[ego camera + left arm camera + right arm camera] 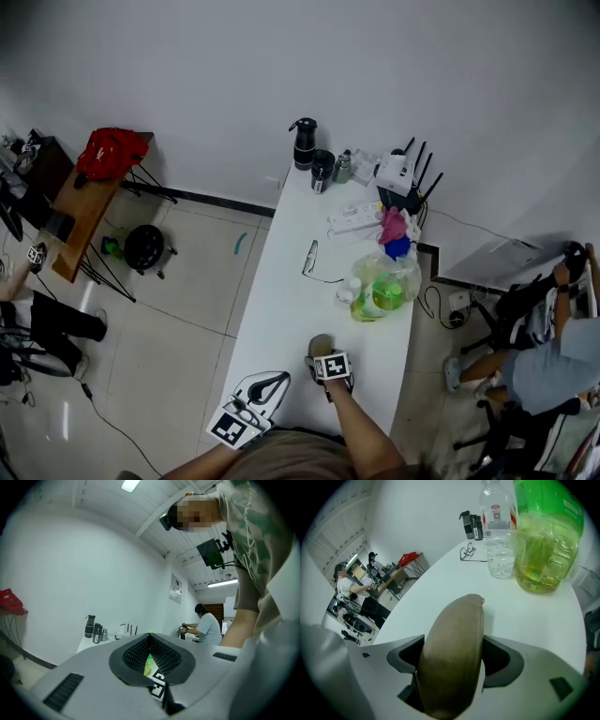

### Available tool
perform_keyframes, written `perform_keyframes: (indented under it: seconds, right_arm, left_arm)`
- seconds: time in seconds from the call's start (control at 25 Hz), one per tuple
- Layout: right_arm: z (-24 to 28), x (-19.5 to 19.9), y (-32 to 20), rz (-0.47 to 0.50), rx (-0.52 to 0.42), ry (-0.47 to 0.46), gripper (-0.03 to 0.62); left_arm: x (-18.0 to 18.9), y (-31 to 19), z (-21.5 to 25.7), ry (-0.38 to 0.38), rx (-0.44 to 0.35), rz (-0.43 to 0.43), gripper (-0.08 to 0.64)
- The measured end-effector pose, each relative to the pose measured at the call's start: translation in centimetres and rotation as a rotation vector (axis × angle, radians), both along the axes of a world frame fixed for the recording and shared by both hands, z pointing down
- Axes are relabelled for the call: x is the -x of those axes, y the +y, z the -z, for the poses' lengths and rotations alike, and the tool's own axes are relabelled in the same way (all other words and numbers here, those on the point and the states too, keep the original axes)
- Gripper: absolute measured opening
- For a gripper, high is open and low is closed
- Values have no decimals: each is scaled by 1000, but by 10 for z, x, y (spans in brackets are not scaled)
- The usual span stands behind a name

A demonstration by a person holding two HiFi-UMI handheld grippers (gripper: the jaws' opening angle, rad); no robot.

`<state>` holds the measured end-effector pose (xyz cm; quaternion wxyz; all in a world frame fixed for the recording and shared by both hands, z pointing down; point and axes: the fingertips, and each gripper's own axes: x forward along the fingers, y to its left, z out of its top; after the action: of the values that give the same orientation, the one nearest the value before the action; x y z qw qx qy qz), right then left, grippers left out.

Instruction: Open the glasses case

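Left of the glasses case (321, 345), the left gripper (267, 384) hangs off the near edge of the white table (281, 291); its jaws are pressed together on nothing, probably kept free to work the lid. The right gripper (453, 646) pinches the case across its tan body, angled down so the case rests on the table and stays steady; the lid looks unopened (no seam shows). Beyond the case lie the glasses (310, 258); to its right stands a green bottle (382, 292), well clear.
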<state>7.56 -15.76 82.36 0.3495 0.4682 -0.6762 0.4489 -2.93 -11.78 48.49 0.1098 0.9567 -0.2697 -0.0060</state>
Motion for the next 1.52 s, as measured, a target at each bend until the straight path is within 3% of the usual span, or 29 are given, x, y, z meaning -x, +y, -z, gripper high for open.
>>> perform_keyframes:
  seconds: [0.16,0.48,1.08,1.52]
  right_arm:
    - [5,-3,11,28,-10,10,380]
    - [66,0,6,-2,-188,-79,380]
    - [270,4,44,7,-634,-228,379]
    - [366,6,81,22,-857,-299,379]
  left_arm:
    - [11,1,2,0,4,23,-11]
    - [6,2,10,22,-16,18,-11]
    - [-17,14,39,46,-75,-24,-11]
    - [-30,35,54,54,-86,-51,-11]
